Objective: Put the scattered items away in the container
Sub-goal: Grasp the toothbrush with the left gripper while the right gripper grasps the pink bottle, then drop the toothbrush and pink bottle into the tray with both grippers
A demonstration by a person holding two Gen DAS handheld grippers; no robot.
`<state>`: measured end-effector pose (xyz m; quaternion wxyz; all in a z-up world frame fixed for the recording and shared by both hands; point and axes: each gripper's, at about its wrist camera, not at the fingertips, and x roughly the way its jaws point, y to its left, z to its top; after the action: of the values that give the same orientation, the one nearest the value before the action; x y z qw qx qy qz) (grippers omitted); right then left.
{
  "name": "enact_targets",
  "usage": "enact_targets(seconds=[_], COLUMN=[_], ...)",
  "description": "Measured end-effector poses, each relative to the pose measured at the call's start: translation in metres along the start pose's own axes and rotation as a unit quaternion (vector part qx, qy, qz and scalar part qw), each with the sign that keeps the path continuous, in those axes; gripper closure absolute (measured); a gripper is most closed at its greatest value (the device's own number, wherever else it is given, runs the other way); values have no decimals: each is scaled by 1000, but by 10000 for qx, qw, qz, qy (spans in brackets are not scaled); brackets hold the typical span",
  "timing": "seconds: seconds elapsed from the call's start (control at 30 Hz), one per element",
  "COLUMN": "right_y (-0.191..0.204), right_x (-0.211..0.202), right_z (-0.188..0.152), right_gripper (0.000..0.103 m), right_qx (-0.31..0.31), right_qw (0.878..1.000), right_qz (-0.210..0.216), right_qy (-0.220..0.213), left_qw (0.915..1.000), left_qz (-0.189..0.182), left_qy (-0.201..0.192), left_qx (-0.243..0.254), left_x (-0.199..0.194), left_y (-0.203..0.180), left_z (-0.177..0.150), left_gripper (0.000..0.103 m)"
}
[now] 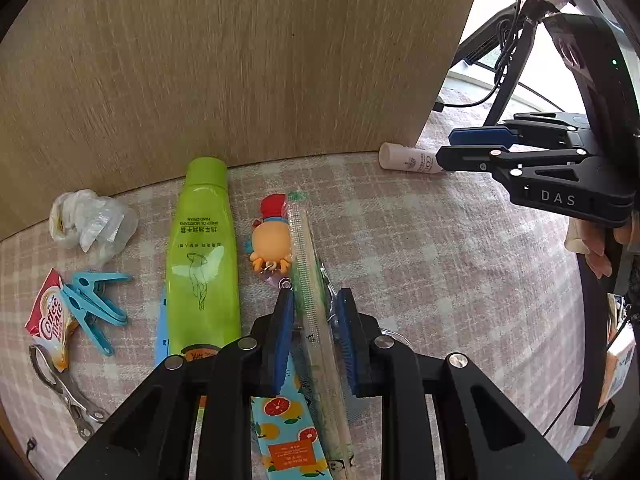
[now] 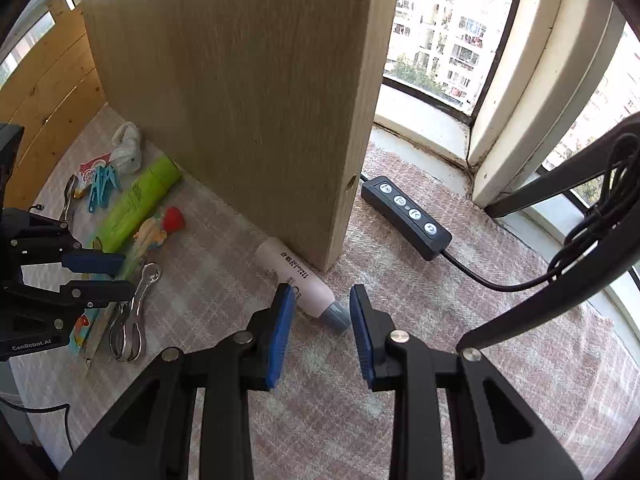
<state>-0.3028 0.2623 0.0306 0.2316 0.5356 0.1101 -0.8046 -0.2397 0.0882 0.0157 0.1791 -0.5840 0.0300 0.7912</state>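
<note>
I had the right tongs [image 2: 322,300] spread wide and empty, low over the checked cloth of the bench [image 2: 248,292]. The pale pink tube [image 2: 296,278] lay just ahead at frame centre, its long axis slanting from upper left down to lower right, grey cap [image 2: 337,318] almost between the blue pads; the right hand was clearly the nearer. The tube looked smooth, soft plastic against the woven cloth. My left tongs [image 1: 314,296] were partly closed around a clear, ribbed ruler [image 1: 306,264], though I couldn't tell whether they gripped it. The glossy green bottle [image 1: 202,256] lay to its left. No container showed.
</note>
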Motion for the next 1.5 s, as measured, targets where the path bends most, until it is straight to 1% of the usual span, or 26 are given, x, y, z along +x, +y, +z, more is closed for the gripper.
enact_targets(seconds=[0.07,0.23,0.33,0.4,0.5,0.53,0.67,0.73,0.87,0.9,0.97,1.07,1.17,1.27,1.37,1.5], right_y=[2,7,12,14,14,13,2,-3,-15,-18,-14,-14,-20,-32,-47,-73], right_x=[6,17,18,16,9,5,-19,-36,-73,-82,-100,-123,-156,-192,-225,-267], right_z=[2,5,2,-2,-12,-17,-36,-47,-68,-72,-83,-108,-140,-183,-226,-290], right_gripper=[74,74,78,82,83,83,83,83,83,83,83,83,83,83,83,83], right_qx=[-46,-101,-119,-95,34,114,638,880,1229,1290,1397,1662,1950,2251,2598,3096], right_qw=[10000,9995,9994,9992,9992,9992,9973,9951,9902,9892,9872,9821,9752,9672,9574,9396], right_qz=[23,210,201,231,170,213,359,426,469,465,423,335,271,79,-154,-661], right_qy=[57,208,253,317,347,307,23,-157,-463,-524,-641,-818,-1016,-1171,-1253,-1300], left_qw=[10000,9999,9997,9996,9995,9995,9989,9985,9970,9966,9956,9941,9917,9879,9819,9705], left_qz=[-56,-134,-220,-254,-241,-242,-463,-502,-601,-625,-693,-728,-891,-1047,-1256,-1559], left_qy=[8,31,65,69,62,45,-86,-222,-477,-516,-603,-735,-807,-872,-933,-977], left_qx=[-12,86,102,142,193,197,58,35,84,118,194,337,466,735,1065,1560], left_x=[-1,-3,-4,-5,-7,-8,-24,-38,-66,-71,-81,-93,-105,-113,-120,-128], left_y=[-1,-7,-11,-13,-18,-19,-22,-27,-31,-31,-39,-59,-77,-108,-144,-202], left_z=[-2,-9,-13,-17,-20,-22,-30,-35,-32,-28,-29,-31,-33,-32,-28,-21], left_gripper=[89,89,90,91,92,92,92,92,93,99,99,99,99,99,99,99])
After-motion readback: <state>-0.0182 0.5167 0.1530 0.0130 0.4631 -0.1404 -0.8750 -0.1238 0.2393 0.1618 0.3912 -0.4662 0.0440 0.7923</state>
